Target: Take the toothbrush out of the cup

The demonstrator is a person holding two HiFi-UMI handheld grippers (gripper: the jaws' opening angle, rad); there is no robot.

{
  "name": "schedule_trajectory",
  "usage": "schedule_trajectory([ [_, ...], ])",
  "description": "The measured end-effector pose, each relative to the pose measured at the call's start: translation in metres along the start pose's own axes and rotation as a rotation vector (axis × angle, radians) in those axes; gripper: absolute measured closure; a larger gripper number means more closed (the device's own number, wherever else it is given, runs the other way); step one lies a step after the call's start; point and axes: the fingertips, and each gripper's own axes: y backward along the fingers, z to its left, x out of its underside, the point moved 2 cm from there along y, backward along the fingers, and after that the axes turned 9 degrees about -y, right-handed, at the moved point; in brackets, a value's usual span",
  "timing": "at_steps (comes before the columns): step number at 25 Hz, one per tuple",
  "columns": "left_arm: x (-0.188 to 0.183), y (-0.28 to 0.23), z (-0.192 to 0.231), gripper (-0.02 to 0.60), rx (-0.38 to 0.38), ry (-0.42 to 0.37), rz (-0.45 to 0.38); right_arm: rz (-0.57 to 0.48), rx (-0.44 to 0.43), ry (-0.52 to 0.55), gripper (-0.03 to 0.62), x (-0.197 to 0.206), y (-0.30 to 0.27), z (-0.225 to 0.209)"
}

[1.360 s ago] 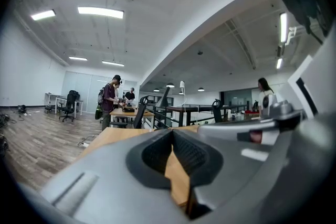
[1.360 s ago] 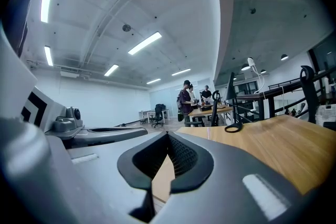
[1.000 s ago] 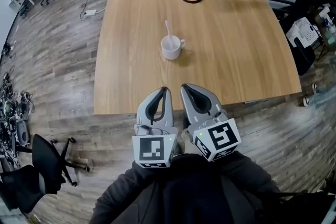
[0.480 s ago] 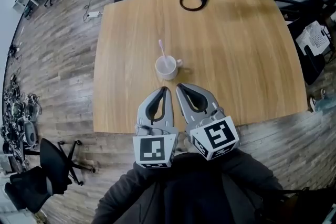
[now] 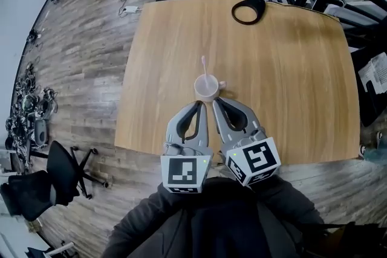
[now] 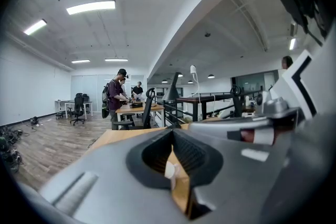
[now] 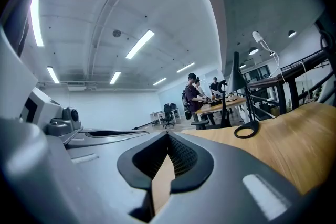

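Note:
A white cup [image 5: 206, 87] with a handle stands near the middle of the wooden table [image 5: 290, 69]. A pale pink toothbrush [image 5: 204, 66] leans in it, head up and tilted away from me. My left gripper [image 5: 200, 104] and my right gripper [image 5: 216, 102] are side by side just short of the cup, over the table's near part. Both are shut with nothing between the jaws. In the left gripper view the left gripper [image 6: 171, 131] has its tips together, and a bit of the white cup [image 6: 169, 169] shows through the jaw gap. The right gripper [image 7: 168, 136] also has its tips touching.
A black lamp with a ring-shaped base [image 5: 248, 11] stands at the table's far edge, also seen as the ring base [image 7: 247, 130]. A black office chair [image 5: 60, 175] stands on the wooden floor to the left. People stand at a far desk [image 6: 118, 97].
Both grippers have come forward over the table's near edge, so the cup with the toothbrush now lies just beyond their tips. The jaws stayed shut.

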Motion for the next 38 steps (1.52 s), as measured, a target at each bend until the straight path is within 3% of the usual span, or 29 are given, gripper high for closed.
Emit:
schedule_trajectory([
  [12, 0.012, -0.042, 0.032, 0.574, -0.01, 0.038, 0.008, 0.037, 0.018, 0.009, 0.592, 0.002, -0.048, -0.023],
  [21, 0.038, -0.09, 0.057, 0.574, 0.03, 0.116, 0.077, 0.134, 0.098, 0.007, 0.592, 0.015, -0.094, -0.055],
  [30, 0.08, -0.126, 0.079, 0.574, 0.06, 0.194, 0.148, 0.27, 0.164, -0.003, 0.493, 0.046, -0.134, -0.079],
  [38, 0.101, -0.148, 0.09, 0.574, 0.084, 0.247, 0.191, 0.366, 0.194, -0.007, 0.477, 0.066, -0.159, -0.091],
])
